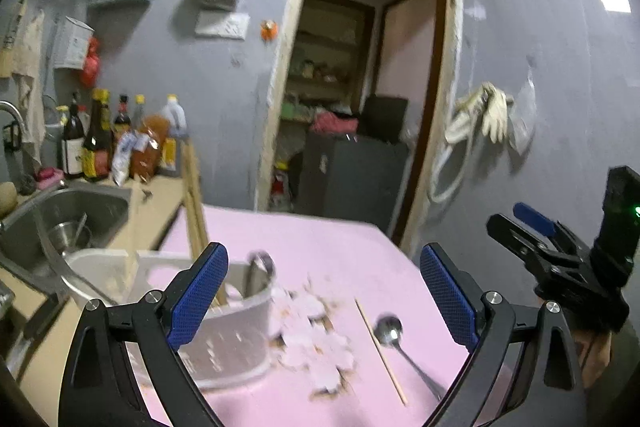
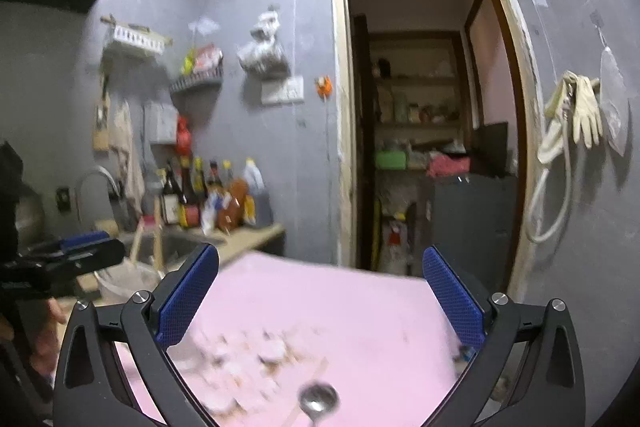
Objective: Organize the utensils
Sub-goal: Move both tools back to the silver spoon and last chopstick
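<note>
Spoon (image 1: 389,330) and single chopstick (image 1: 380,351) lie side by side on the pink table (image 1: 328,239), both inside the wide gap of my left gripper (image 1: 324,291), nearer to its right finger than to its left one. The fingers of this gripper are spread far apart and I see nothing between the pads that they touch. Behind the left finger (image 1: 196,299) stands the white utensil holder (image 1: 236,331), with a metal handle and some sticks rising from it; the finger covers part of its wall.

My right gripper (image 2: 320,303) is also fully spread and holds nothing. In its view the spoon bowl (image 2: 319,399) is low between the two fingers, very blurred, with the chopstick just beside it. A patch of damaged surface (image 1: 312,339) lies between the holder and the chopstick.
</note>
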The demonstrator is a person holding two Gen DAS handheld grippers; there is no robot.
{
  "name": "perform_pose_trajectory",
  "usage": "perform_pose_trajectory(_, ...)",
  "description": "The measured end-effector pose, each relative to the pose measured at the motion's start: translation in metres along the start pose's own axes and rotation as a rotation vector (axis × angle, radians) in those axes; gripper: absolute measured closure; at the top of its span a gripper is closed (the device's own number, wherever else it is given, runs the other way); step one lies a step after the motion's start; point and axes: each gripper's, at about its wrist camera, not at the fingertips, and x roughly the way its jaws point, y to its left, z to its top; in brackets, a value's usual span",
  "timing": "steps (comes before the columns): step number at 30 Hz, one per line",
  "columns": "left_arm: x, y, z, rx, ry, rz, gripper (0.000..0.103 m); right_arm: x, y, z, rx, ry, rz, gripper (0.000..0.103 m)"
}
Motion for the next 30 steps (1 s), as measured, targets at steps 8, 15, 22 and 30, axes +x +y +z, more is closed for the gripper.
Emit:
perform_pose_trajectory(8, 0.021, -0.027, -0.043, 0.055, 0.167, -0.023, 0.009, 0.004, -0.019, -0.039, -0.029, 0.197, -0.028, 0.0)
perform_pose_trajectory(15, 0.051, -0.029, -0.067, 0.055, 0.328, -0.003, 0.009, 0.021, -0.023, -0.071, -0.064, 0.384, -0.021, 0.0)
perform_pose_trajectory(22, 0.08, -0.02, -0.086, 0.025, 0.501, 0.064, 0.009, 0.045, -0.025, -0.096, -0.08, 0.557, -0.026, 0.0)
perform_pose_trajectory(30, 0.097, -0.003, -0.097, -0.043, 0.6, 0.105, 0.009, 0.075, -0.008, -0.114, -0.186, 0.682, -0.001, 0.001)
